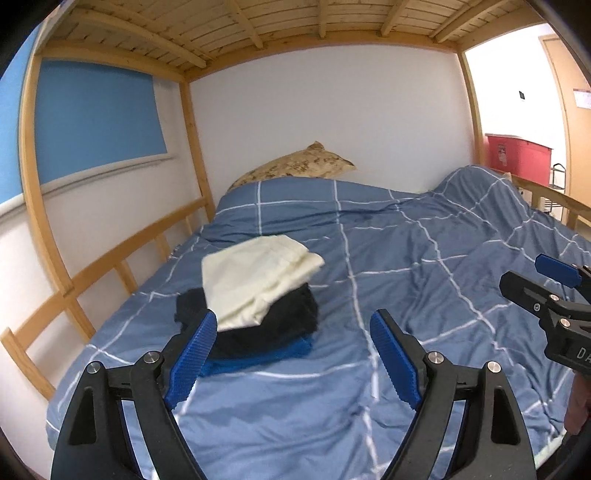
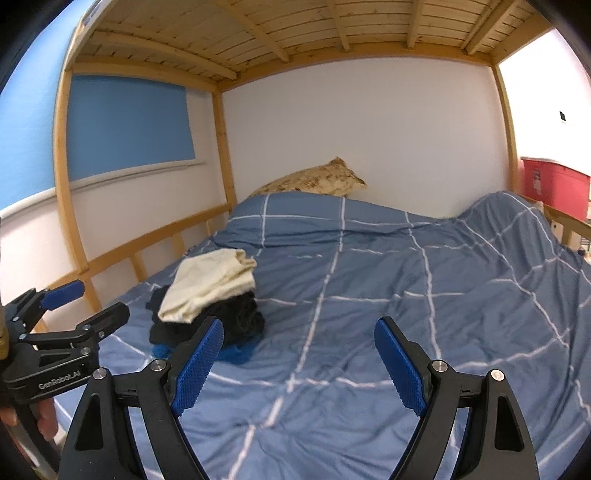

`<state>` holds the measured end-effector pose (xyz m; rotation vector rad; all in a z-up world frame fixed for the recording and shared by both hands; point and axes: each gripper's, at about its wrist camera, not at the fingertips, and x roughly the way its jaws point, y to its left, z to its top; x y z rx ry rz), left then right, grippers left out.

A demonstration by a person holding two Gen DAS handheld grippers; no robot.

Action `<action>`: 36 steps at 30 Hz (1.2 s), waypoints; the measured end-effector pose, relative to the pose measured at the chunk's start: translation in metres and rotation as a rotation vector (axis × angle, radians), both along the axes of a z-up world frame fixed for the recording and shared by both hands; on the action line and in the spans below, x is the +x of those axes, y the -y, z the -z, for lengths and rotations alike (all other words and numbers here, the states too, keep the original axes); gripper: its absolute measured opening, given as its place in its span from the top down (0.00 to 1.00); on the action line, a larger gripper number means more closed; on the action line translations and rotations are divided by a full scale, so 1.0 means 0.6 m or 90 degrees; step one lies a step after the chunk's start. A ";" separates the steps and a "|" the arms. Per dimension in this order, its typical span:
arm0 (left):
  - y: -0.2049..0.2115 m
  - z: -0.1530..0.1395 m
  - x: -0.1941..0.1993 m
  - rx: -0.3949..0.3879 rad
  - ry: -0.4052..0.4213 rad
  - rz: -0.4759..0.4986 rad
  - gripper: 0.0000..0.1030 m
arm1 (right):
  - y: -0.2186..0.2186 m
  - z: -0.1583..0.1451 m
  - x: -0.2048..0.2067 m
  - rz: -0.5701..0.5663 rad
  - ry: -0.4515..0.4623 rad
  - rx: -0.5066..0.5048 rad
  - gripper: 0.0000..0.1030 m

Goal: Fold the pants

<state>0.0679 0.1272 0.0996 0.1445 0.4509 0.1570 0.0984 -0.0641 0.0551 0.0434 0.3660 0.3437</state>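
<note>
Blue checked duvet (image 1: 406,280) covers lower bunk w/ wood slats (image 1: 258,26) overhead, white wall (image 1: 314,110) behind. Folded pants stack (image 1: 255,295) sits left. My left gripper (image 1: 293,354) & right gripper (image 2: 299,363) both spread, nothing between.

A folded pair of cream-coloured cotton pants (image 1: 255,280) lies on top of a small stack, its layered edges showing at the far right corner and one end drooping over the near side. Beneath it sits a folded black garment (image 1: 269,325), bulkier and slightly rumpled. At the bottom, a folded bright blue garment (image 1: 273,354) peeks out along the stack's near edge.
</note>
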 end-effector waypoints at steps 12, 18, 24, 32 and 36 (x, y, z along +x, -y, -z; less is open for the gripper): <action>0.066 0.034 -0.055 -0.017 -0.009 0.014 0.18 | 0.062 0.027 -0.063 0.027 -0.015 -0.027 0.18; 0.081 0.045 -0.067 -0.023 -0.012 0.012 0.18 | 0.079 0.043 -0.081 0.029 -0.025 -0.027 0.18; 0.091 0.045 -0.076 -0.021 -0.006 0.015 0.15 | 0.093 0.052 -0.090 0.038 -0.030 -0.032 0.18; 0.103 0.041 -0.081 -0.012 0.006 0.019 0.13 | 0.108 0.056 -0.101 0.049 -0.032 -0.026 0.18; 0.106 0.040 -0.081 -0.007 0.011 0.016 0.11 | 0.112 0.057 -0.103 0.054 -0.035 -0.021 0.18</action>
